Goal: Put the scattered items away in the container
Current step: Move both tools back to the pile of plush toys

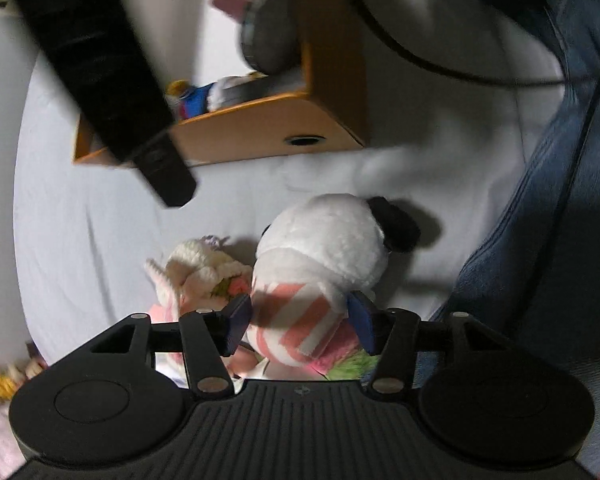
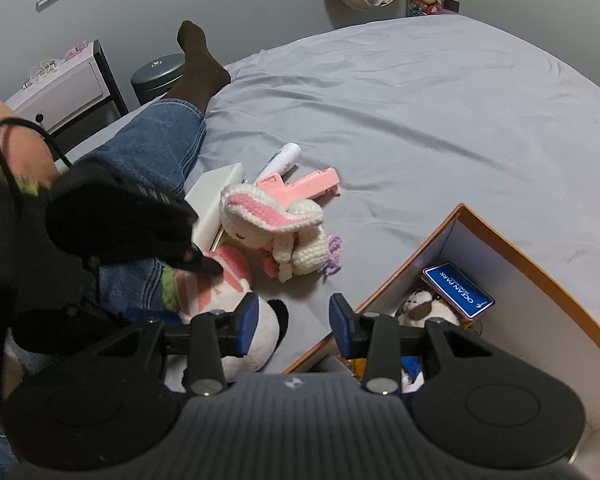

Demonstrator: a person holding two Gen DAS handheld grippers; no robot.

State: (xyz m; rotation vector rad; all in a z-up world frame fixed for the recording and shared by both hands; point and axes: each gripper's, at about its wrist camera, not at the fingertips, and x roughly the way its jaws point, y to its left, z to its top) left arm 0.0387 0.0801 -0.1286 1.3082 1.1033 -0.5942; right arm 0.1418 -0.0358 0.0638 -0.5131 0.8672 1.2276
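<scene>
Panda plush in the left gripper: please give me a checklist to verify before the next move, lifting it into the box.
1. The left gripper straddles the panda plush: ok, a blue pad on each side of its striped body.
2. Jaws closed firmly on it: cannot tell.
3. Crochet bunny free of the grasp: ok, it lies beside the left pad, outside.
4. Orange box open with room: ok, some toys and a blue card inside.
5. Right gripper out of the way: not ok, open and empty, it hovers at the box corner.

Dim indoor light, soft shadows, fisheye-warped edges, motion blur left view
</scene>
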